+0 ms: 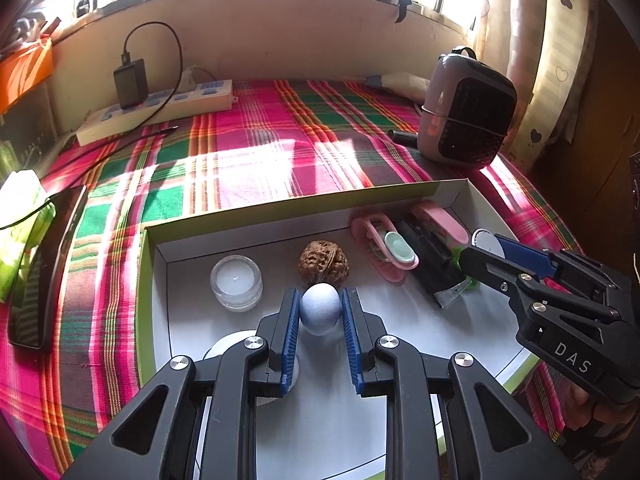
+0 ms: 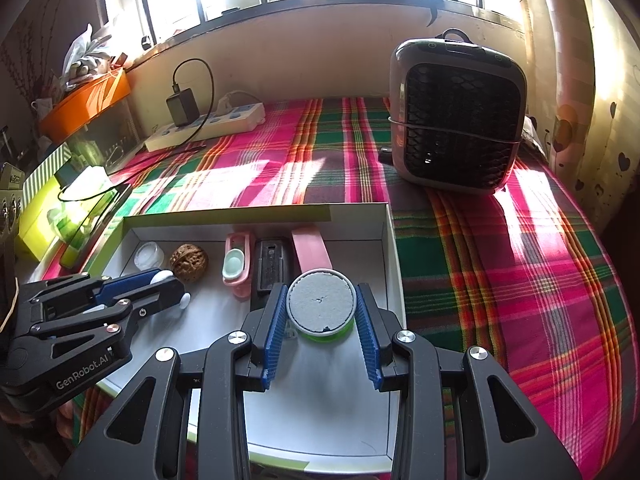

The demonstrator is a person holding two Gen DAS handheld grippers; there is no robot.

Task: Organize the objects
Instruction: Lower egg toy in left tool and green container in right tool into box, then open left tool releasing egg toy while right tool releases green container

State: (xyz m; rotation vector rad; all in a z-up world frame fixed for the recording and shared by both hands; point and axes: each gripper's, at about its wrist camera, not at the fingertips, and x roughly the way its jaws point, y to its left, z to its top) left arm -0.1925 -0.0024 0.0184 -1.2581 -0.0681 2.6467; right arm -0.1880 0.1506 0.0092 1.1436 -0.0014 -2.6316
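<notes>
Left tongs (image 1: 320,312) clenched on pale blue egg-shaped ball (image 1: 320,308), low over white shallow cardboard box (image 1: 400,360). Just beyond tips: brown wrinkled walnut (image 1: 324,260); beyond and left: clear round candle jar (image 1: 236,282). Right tongs (image 2: 321,312) clamped on round green-rimmed tin with grey top (image 2: 321,304), in same box near its right wall. Just ahead: pink strip (image 2: 310,248), black rectangular block (image 2: 272,264). Box on plaid-covered desk (image 2: 500,240).

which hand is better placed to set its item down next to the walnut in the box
Left. The left gripper holds the pale blue egg directly in front of the walnut. The right gripper, holding the round green-rimmed container, sits by the box's far wall.
</notes>
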